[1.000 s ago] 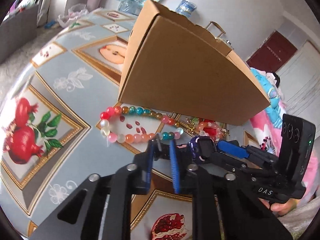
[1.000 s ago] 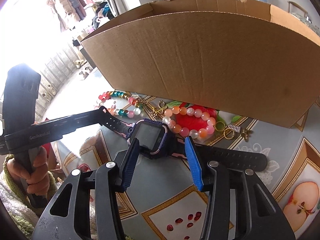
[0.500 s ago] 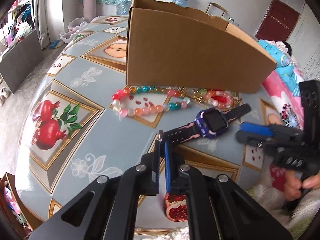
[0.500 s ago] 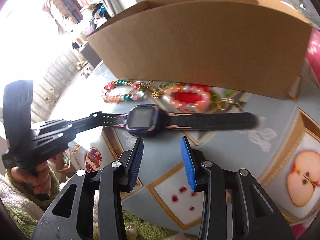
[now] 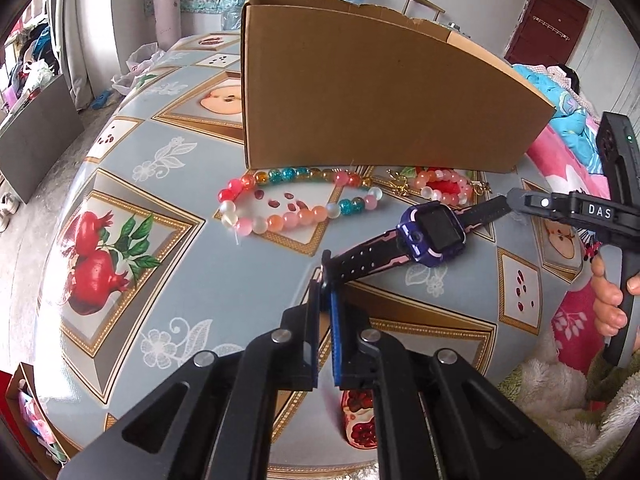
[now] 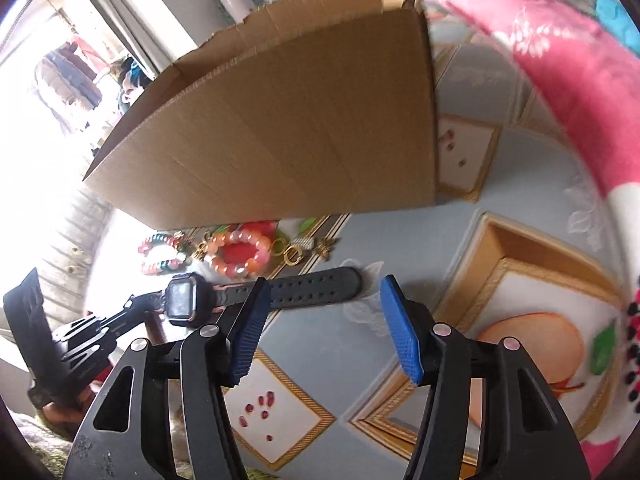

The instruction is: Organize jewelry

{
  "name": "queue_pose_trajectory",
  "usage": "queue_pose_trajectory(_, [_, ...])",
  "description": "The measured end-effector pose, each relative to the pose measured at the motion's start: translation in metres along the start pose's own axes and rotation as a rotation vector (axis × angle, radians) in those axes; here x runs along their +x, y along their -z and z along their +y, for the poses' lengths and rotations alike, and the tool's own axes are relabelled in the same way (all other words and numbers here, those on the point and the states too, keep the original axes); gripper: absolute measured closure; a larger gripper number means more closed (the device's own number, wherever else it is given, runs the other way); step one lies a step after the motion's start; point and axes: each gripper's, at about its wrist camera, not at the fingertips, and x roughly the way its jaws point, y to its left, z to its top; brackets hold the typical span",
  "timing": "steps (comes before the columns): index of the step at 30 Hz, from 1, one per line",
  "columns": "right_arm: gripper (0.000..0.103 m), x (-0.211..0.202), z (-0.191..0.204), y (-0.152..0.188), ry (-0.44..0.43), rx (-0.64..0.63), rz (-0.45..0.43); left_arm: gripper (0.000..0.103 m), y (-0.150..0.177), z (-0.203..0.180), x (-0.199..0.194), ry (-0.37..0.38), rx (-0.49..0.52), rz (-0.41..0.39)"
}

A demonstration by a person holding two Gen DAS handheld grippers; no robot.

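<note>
A purple smartwatch (image 5: 434,235) with a black strap lies stretched across the table. My left gripper (image 5: 325,292) is shut on the near end of its strap. The watch (image 6: 182,300) also shows in the right wrist view, its other strap end (image 6: 320,286) lying free. My right gripper (image 6: 324,320) is open and empty, just in front of that strap. A multicoloured bead bracelet (image 5: 296,200) and a smaller pink bead bracelet (image 5: 444,186) with gold charms lie against the cardboard box (image 5: 380,96).
The table wears a blue cloth (image 5: 192,264) with fruit pictures. The open cardboard box (image 6: 288,136) stands at the back. A pink blanket (image 6: 568,64) lies to the right, and the floor drops off to the left.
My right gripper has opened wider and swung right, away from the watch face. My left gripper stays shut on the strap and has pulled the watch slightly toward me.
</note>
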Motion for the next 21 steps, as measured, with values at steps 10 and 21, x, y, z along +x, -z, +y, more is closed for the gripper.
queue_pose_trajectory(10, [0.045,0.009,0.021,0.001,-0.089,-0.041,0.053,0.098,-0.002,0.002,0.003,0.031,0.003,-0.014])
queue_pose_trajectory(21, [0.046,0.007,0.008,-0.009,-0.136,0.046,0.041,0.098,0.0,0.005,0.002,0.044,0.011,-0.025])
